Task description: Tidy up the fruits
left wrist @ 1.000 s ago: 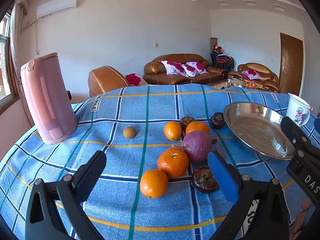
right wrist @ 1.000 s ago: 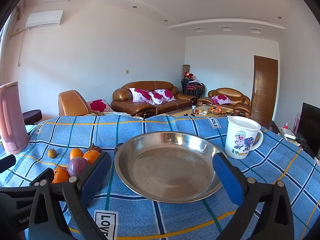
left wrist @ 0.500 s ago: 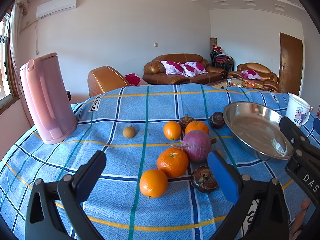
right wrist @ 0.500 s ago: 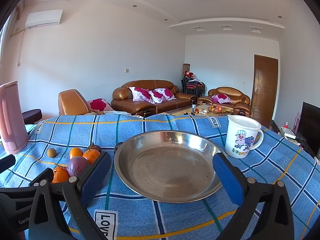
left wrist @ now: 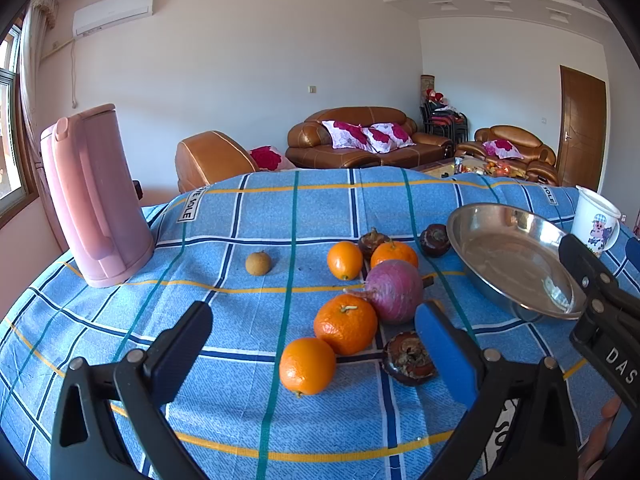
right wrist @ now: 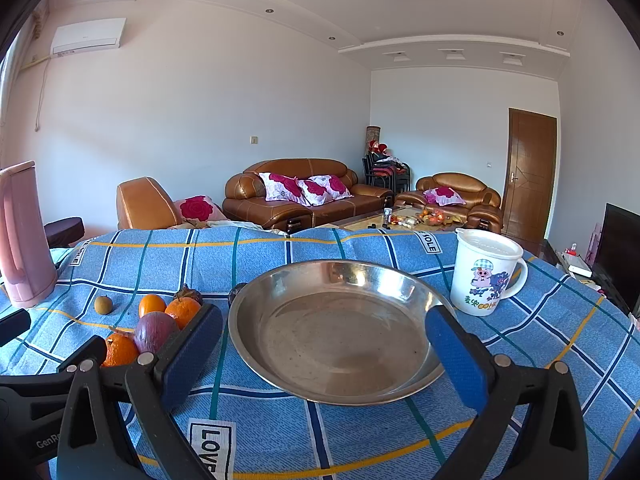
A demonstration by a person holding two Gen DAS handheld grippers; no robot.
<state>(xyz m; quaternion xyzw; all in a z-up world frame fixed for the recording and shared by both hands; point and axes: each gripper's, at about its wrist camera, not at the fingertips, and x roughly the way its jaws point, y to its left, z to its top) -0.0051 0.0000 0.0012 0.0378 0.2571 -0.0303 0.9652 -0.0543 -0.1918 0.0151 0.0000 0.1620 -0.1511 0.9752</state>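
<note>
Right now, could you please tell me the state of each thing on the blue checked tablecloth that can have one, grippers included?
Round steel bowl: upright, empty.
White cartoon mug: upright, lid on.
Pink plastic kettle: standing, lid closed.
Four oranges, nearest: loose on the cloth, whole.
Purple onion: lying on its side.
Left gripper: open, empty.
Right gripper: open, empty.

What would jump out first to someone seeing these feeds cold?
Probably the cluster of oranges around a purple onion on the blue checked cloth, just ahead of the open left gripper. Next, the empty steel bowl framed by the open right gripper, and the tall pink kettle at far left.
</note>
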